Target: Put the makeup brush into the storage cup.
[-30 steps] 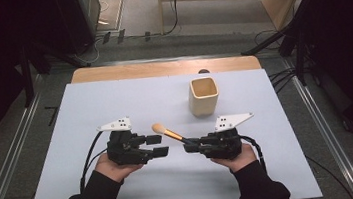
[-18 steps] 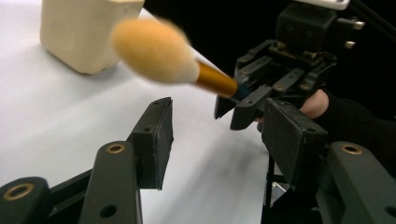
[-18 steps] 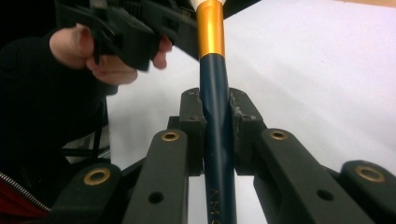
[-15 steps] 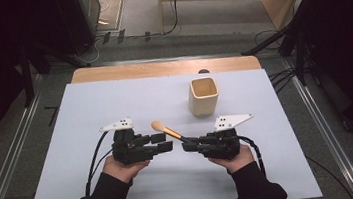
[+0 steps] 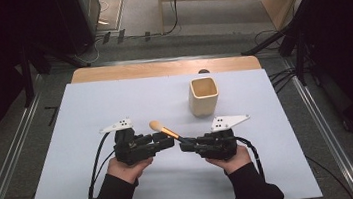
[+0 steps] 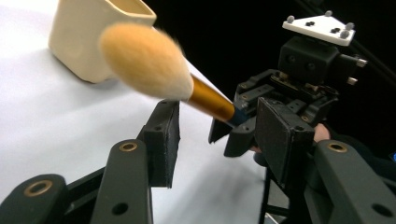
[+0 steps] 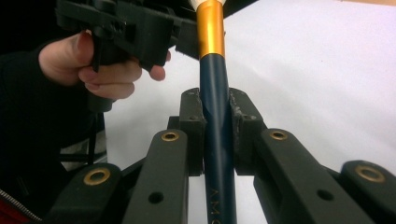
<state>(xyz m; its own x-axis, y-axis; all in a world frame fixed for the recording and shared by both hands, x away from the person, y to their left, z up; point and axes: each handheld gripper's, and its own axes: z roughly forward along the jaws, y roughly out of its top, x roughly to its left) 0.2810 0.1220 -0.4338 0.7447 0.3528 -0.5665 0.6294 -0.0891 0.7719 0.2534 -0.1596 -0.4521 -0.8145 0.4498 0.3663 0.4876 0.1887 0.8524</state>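
Two handheld grippers meet over the pale blue-white table mat (image 5: 74, 191): the left gripper (image 5: 165, 140) has its jaws spread beside the gold ferrule, and the right gripper (image 7: 215, 119) pinches the dark-blue handle of a fluffy tan makeup brush (image 6: 144, 60), near the cream square ceramic cup (image 5: 203, 95). Releasing early could drop the brush; a skewed bite might twist it.

In the right gripper view, the brush (image 7: 215, 116) is running off the top edge, its bristles cut away, and lettering near the bottom of its handle is staying unreadable.
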